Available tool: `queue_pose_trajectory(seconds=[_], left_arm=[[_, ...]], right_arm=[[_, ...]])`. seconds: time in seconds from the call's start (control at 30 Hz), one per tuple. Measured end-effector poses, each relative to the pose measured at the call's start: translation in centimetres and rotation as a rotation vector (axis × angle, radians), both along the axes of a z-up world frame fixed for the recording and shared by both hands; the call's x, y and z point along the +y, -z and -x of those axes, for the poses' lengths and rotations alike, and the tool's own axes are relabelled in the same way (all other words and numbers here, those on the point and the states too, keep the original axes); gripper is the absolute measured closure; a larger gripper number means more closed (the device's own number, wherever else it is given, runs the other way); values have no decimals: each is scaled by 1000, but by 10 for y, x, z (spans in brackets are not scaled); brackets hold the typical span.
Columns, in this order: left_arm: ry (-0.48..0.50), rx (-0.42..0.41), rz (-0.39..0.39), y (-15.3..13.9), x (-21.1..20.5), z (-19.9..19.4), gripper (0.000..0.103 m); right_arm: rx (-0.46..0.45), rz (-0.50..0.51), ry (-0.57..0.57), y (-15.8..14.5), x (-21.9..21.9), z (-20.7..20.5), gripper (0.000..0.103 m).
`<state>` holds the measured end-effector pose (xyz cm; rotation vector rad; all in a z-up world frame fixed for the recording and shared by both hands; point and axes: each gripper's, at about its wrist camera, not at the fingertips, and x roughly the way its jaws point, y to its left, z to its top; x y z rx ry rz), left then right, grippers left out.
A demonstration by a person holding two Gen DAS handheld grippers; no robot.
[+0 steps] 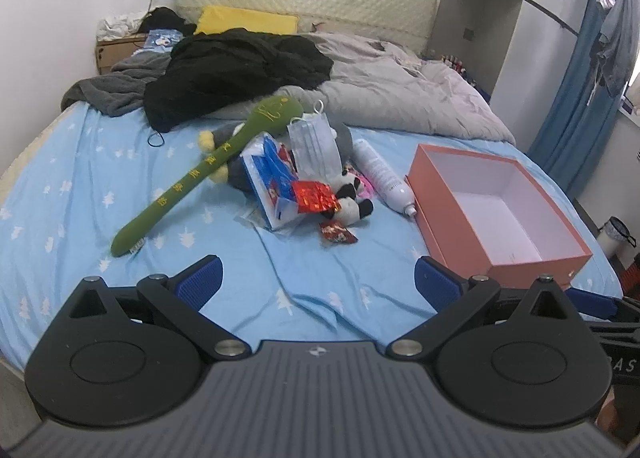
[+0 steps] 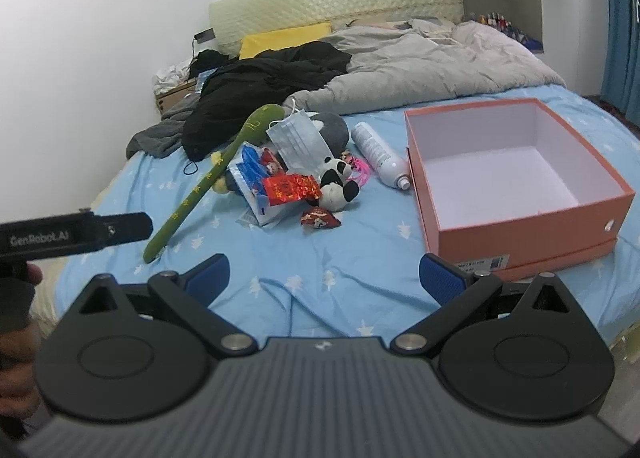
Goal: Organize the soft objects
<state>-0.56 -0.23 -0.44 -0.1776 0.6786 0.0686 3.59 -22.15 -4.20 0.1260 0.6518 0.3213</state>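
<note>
- Left wrist view: the bed [image 1: 80,185] has a blue sheet.
- The orange box [image 1: 532,258] sits open on its right side, with nothing inside.
- A long green plush [image 1: 208,169] lies left of a small pile.
- The panda plush [image 1: 354,197] lies in that pile, near a white bottle [image 1: 382,173].
- The left hand-held gripper [image 1: 318,278] and right hand-held gripper [image 2: 324,278] are spread wide, holding nothing.
</note>
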Motion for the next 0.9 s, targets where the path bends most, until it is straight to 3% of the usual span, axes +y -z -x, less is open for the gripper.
queue_pose_trajectory(seconds=[0.9], left_arm=[[11, -2, -9, 6, -1, 0, 0]], right_arm=[[7, 3, 12, 7, 2, 5, 0]])
